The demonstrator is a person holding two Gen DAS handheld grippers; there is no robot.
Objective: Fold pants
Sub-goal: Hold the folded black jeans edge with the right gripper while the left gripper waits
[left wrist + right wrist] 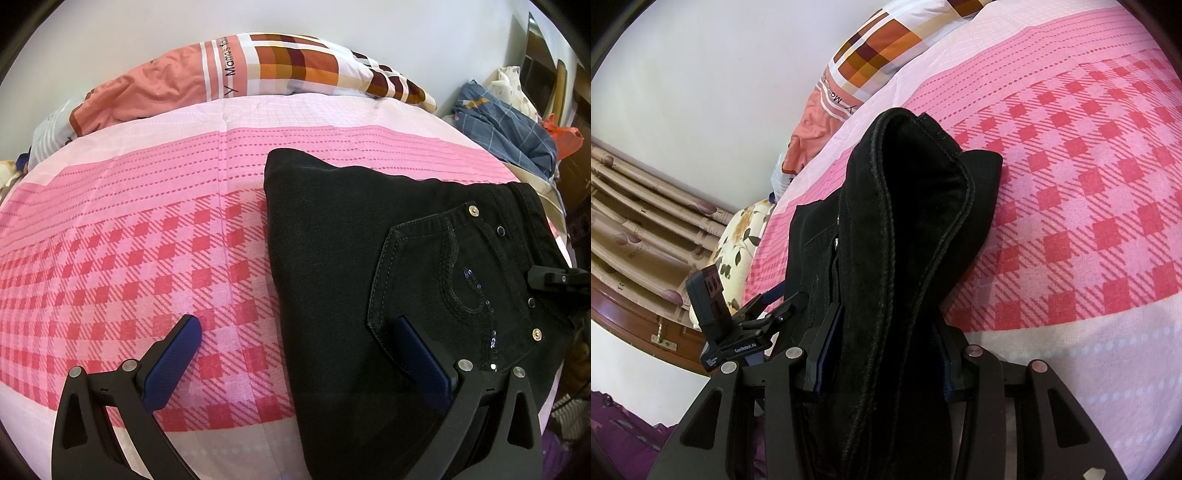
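I keep left tongs (295, 350) wide apart, empty, above bed (147, 258) | right tongs (882, 332) clamp black pants (908, 221)

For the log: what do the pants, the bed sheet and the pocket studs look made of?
Pants: black denim-like cotton, matte, going by the twill grain and topstitched pocket seams.
Bed sheet: thin printed woven cloth, likely cotton or a blend, with soft creases and a flat pink check.
Pocket studs: shiny metal, judging by their bright glint.
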